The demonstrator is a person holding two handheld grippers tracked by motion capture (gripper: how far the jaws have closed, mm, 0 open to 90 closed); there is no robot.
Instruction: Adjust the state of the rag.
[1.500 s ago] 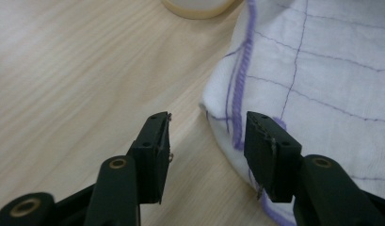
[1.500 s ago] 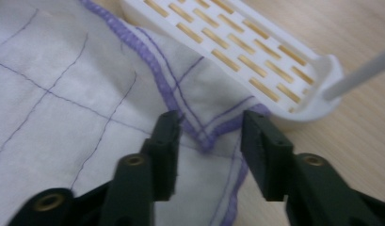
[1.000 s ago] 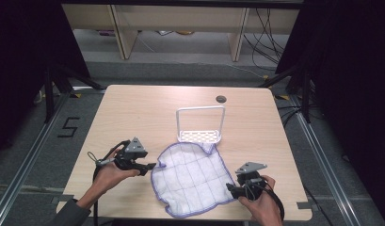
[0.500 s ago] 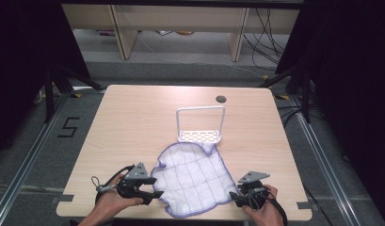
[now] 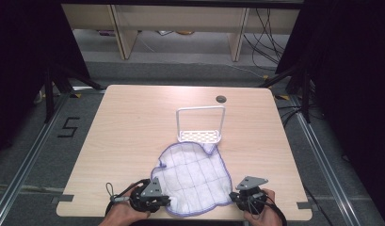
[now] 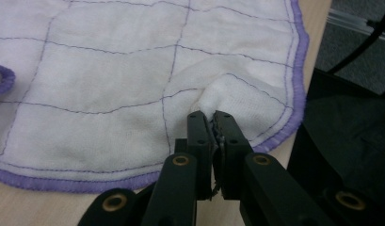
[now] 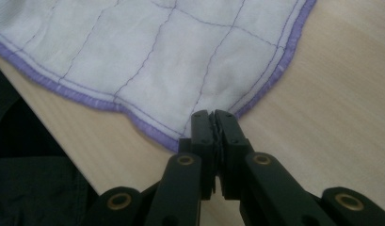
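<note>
At far left, left gripper [image 5: 165, 201] near the table's [image 5: 133, 136] front edge, jaws pinched together on a raised fold of the white cloth [image 5: 194, 176], just inside its purple hem; same clamp seen close in the left gripper view [image 6: 213, 117]. Between the two grippers, cloth spread flat on the wood, its far tip touching the white wire rack [image 5: 201, 123] well beyond both. At right, right gripper [image 5: 233, 197] clamped shut on the cloth's near right corner, right at the hem, bare wood just beside it [image 7: 213, 115].
</note>
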